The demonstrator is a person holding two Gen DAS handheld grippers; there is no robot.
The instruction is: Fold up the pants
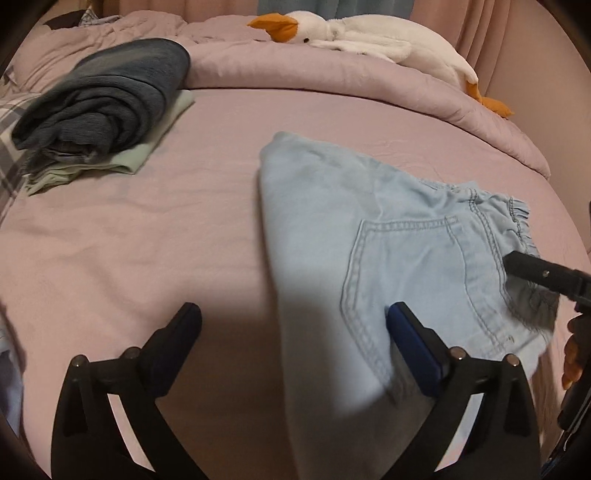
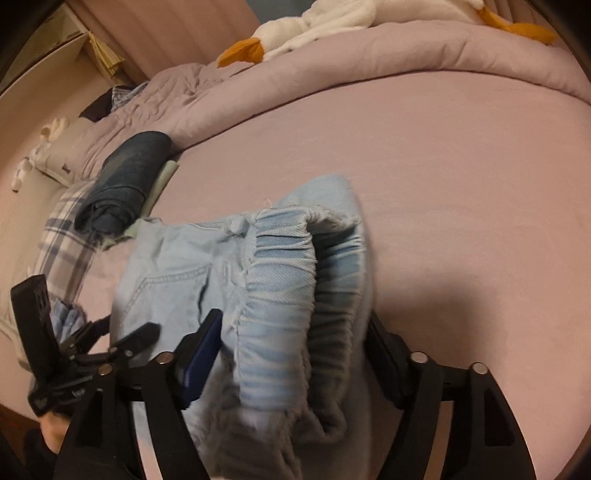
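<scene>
The left gripper (image 1: 293,321) gapes wide; the right gripper (image 2: 295,343) seems loose around the pants (image 1: 351,229). Pat the fold flat.

pants (image 1: 332,221): pale blue denim, darker blue stitching
sheet (image 1: 147,240): dusty pink, plain
quilt (image 1: 295,70): the same pink
folded jeans (image 1: 110,99): dark blue, laid on a pale green cloth (image 1: 140,155)
toy goose (image 1: 369,33): white, orange beak and feet
pillow (image 2: 62,236): white and grey-blue plaid
</scene>
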